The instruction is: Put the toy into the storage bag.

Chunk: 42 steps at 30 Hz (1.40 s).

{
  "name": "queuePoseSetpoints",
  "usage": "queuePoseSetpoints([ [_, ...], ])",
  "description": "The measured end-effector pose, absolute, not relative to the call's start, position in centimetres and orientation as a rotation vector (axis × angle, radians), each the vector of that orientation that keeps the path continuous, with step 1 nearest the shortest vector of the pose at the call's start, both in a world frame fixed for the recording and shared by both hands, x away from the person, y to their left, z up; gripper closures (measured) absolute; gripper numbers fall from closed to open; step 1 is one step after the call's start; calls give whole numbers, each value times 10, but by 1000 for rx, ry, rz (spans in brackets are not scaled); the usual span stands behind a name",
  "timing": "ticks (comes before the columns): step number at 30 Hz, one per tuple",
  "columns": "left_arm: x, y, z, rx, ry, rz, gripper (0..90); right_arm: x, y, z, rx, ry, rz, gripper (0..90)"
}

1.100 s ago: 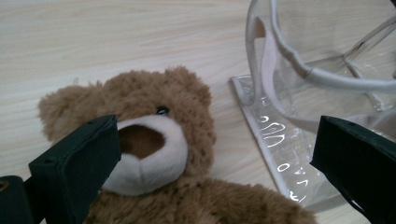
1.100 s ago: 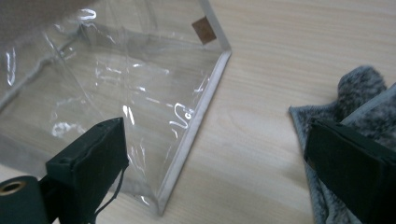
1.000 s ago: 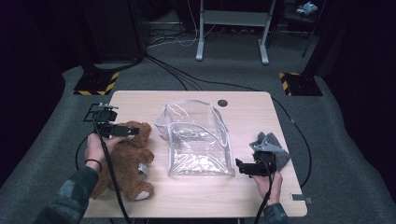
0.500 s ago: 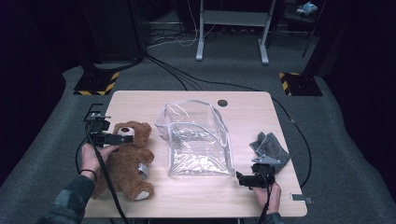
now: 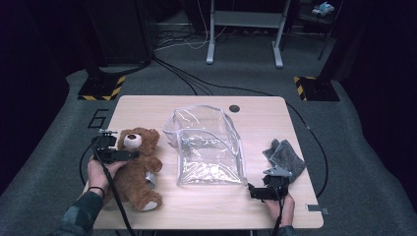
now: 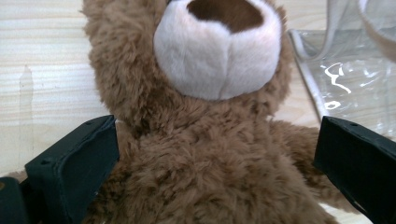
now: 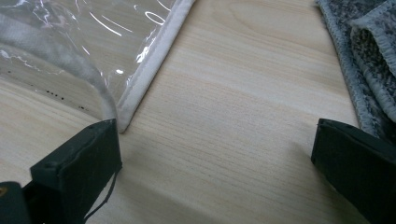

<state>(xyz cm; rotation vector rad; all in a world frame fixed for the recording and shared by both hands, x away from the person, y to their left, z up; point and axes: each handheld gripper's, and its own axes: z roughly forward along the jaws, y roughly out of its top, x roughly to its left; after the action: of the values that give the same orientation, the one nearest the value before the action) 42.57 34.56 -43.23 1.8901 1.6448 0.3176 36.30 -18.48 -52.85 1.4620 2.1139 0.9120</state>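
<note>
- High view: a brown teddy bear [image 5: 137, 167] lies on its back at the near left of a light wooden table [image 5: 255, 118], head toward the far side.
- Left gripper [image 5: 114, 155] hovers over the bear's chest, held by the person's left hand [image 5: 101, 172]; a black cable trails from it toward the near edge.
- Left gripper view: the two black jaws stand wide apart on either side of the bear's body [image 6: 205, 177], released, with the pale muzzle between and beyond them. Whether the jaws touch the fur cannot be told.
- A clear plastic bag [image 5: 209, 147] with a pale trim sits at the table's middle, just right of the bear, its mouth gaping upward.
- Right gripper [image 5: 263, 191] rests low at the near right, beside the bag's near right corner, held by the right hand [image 5: 280, 206].
- Right gripper view: its jaws are spread wide over bare wood, grasping nothing; the bag's corner [image 7: 126, 100] lies by one jaw.
- A grey folded cloth [image 5: 284, 158] lies at the right, just beyond the right gripper.
</note>
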Motion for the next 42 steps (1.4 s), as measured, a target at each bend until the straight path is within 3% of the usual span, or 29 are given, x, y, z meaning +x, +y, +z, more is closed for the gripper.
queuePoseSetpoints([
  [23,445,324,-472,1985,1726,391,11,363,-182,-531,1457,2088,898,6],
  [35,443,330,-476,1967,1695,375,331,362,-182,-530,1456,2088,895,15],
  [42,437,326,-473,1979,1658,444,437,362,-183,-530,1456,2085,901,25],
])
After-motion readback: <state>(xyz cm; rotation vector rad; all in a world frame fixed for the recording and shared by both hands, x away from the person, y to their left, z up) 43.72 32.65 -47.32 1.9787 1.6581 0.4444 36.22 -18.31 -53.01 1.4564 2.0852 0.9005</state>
